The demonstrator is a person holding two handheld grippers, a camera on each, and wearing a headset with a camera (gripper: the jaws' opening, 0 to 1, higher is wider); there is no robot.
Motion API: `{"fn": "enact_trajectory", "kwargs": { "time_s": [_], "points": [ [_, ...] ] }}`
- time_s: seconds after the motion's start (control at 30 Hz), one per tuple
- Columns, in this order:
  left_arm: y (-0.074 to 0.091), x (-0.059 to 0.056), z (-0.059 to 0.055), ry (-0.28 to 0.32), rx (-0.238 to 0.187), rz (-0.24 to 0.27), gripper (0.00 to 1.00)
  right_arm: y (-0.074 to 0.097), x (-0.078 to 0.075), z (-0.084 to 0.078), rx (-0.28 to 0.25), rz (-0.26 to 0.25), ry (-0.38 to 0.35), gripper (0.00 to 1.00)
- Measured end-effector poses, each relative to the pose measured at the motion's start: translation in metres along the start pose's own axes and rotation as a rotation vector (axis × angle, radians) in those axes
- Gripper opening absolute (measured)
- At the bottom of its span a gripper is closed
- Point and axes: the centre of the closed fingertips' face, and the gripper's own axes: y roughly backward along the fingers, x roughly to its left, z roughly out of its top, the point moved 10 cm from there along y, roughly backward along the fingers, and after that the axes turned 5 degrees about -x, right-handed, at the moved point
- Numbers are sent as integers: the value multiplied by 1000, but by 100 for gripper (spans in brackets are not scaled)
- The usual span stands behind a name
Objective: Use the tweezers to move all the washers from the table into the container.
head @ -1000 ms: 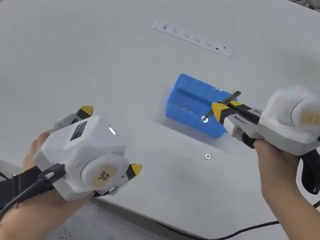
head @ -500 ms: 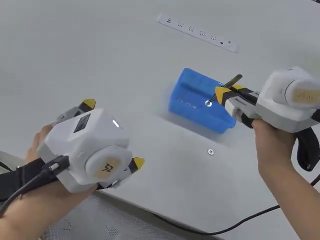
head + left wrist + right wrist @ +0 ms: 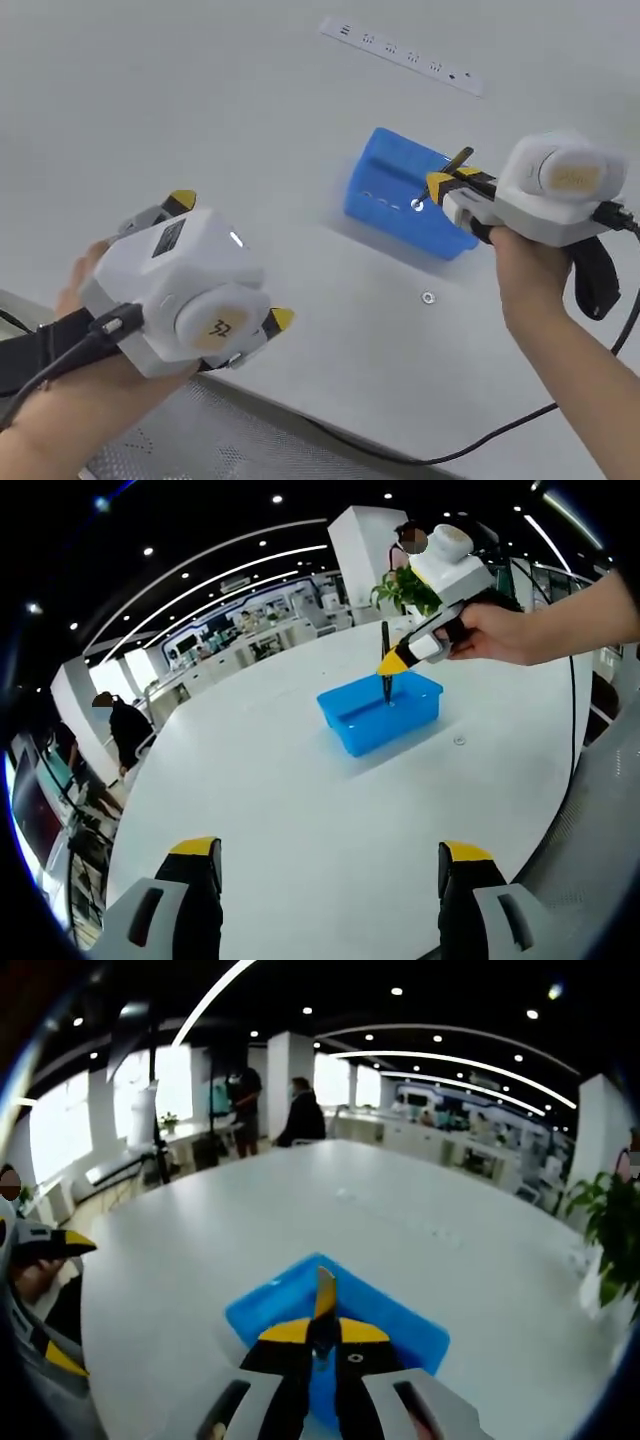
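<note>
washer over the tray, one more waiting on the desk

the right gripper (image 3: 450, 182) has its jaws squeezed shut on the tweezers (image 3: 458, 160), which point steeply down into the blue container (image 3: 395, 228). at their tip sits a tiny pale ring, which i take for a pinched washer (image 3: 416, 205) (too small to be sure how firmly it is held).

what could go wrong, as i judge it:
- dropped from this height, the thin ring could bounce on the hard floor and hop over the low wall.
- the slim tweezers could twist between the jaws, so the tips part at the wrong moment.
- the loose washer (image 3: 428, 297) lies flat on the smooth desk (image 3: 200, 100), between the container and the near edge. fine tips may skate over it and nudge it toward that edge.

the container is a shallow, open, bright blue rectangle. it stands mid-desk, well short of the power strip (image 3: 405, 57) by the far edge. faint rings on its floor (image 3: 372, 199) look like washers already delivered. the loose washer is a small, flat, silvery ring.

the left gripper (image 3: 330, 852) hangs by the near left edge, jaws spread wide with nothing between them.
</note>
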Motion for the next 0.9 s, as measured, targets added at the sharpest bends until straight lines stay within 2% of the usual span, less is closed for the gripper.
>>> {"fn": "enact_trajectory", "kwargs": {
  "time_s": [0.37, 0.5, 0.9],
  "points": [
    [-1, 0, 0, 3, 8, 1, 91, -9, -2, -12, 41, -4, -25, 4],
    [-1, 0, 0, 3, 9, 0, 91, -13, -6, -17, 42, -9, -44, 4],
    [0, 2, -1, 8, 12, 8, 91, -12, -5, -21, 29, -24, -63, 5]
  ]
}}
